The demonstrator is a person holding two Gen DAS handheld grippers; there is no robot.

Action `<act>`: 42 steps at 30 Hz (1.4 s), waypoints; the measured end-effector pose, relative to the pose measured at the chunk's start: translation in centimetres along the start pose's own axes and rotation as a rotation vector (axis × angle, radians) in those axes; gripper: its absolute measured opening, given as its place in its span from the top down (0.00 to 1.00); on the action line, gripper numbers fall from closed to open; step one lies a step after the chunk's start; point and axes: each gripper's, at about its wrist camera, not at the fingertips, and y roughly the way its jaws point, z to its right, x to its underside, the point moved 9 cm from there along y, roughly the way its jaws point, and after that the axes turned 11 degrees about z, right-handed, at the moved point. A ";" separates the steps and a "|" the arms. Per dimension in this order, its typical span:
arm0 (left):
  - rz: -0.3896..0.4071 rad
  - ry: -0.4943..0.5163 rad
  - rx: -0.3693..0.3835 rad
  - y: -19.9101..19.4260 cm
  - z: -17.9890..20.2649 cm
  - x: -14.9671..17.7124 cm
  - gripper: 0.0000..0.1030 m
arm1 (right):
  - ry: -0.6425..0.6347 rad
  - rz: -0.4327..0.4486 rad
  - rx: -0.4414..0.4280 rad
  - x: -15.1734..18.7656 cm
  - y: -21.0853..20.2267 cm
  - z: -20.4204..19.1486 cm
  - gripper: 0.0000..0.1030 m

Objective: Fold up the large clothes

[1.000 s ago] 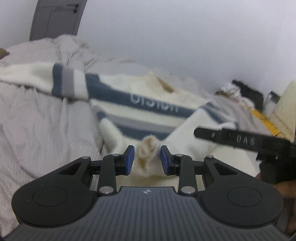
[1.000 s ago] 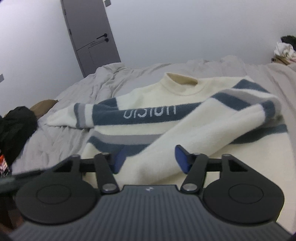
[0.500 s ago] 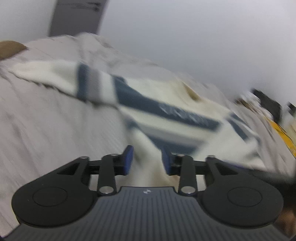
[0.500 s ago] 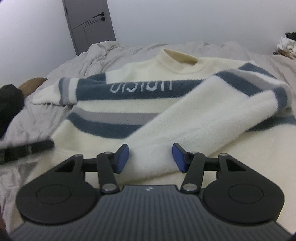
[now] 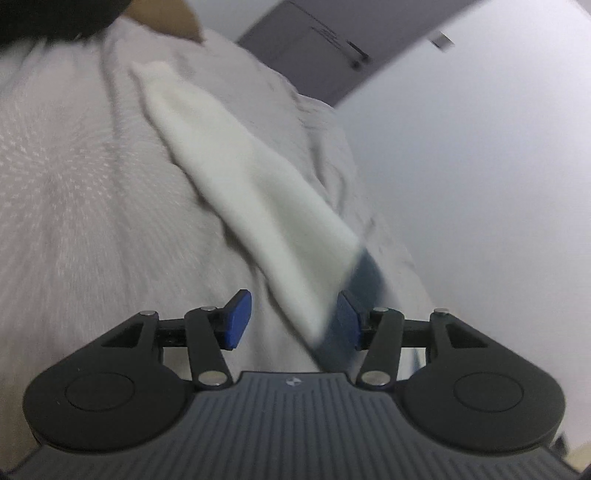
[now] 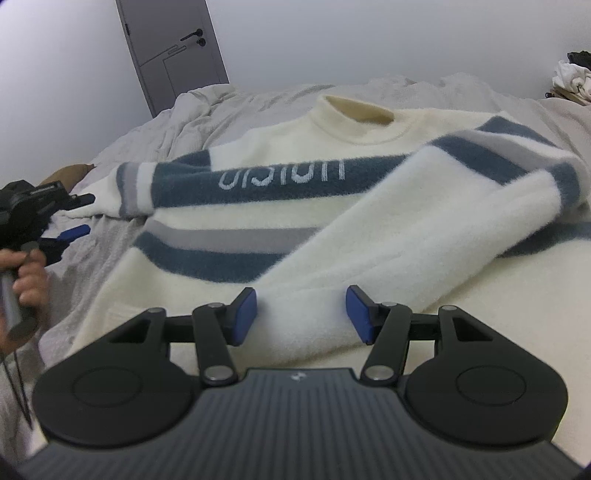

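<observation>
A cream sweater [image 6: 295,206] with blue and grey stripes lies face up on a grey bed. One sleeve [image 6: 424,229] is folded across its front. My right gripper [image 6: 301,314] is open, its jaws on either side of that sleeve's cuff end, low over the sweater. My left gripper [image 5: 291,319] is open over the other sleeve [image 5: 251,192], which stretches out flat on the bedsheet; it also shows in the right wrist view [image 6: 74,218] at the far left by that sleeve's cuff. The left view is blurred.
The grey bedsheet [image 6: 258,99] is rumpled behind the sweater. A grey door [image 6: 173,48] stands at the back left. A pile of clothes [image 6: 570,77] sits at the far right. A brown object [image 5: 166,14] and something black lie at the bed's left end.
My left gripper has let go of the sweater's hem, opened wider and swung left to the outstretched sleeve. My right gripper has moved forward and lower over the folded sleeve.
</observation>
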 end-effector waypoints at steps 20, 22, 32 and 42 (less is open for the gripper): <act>0.194 -0.091 -0.264 13.7 -6.5 -12.2 0.70 | 0.040 0.034 0.025 -1.7 6.1 0.0 0.44; 0.179 -0.020 -0.302 14.3 -6.3 -13.0 0.85 | 0.031 0.035 0.029 -1.6 6.4 -0.1 0.44; 0.309 0.444 -0.346 9.6 5.9 -16.8 0.91 | 0.044 0.051 0.010 -2.2 5.9 0.3 0.46; 0.385 0.794 -0.085 -0.2 23.8 -13.1 0.91 | 0.083 0.099 -0.009 -3.4 2.0 1.2 0.46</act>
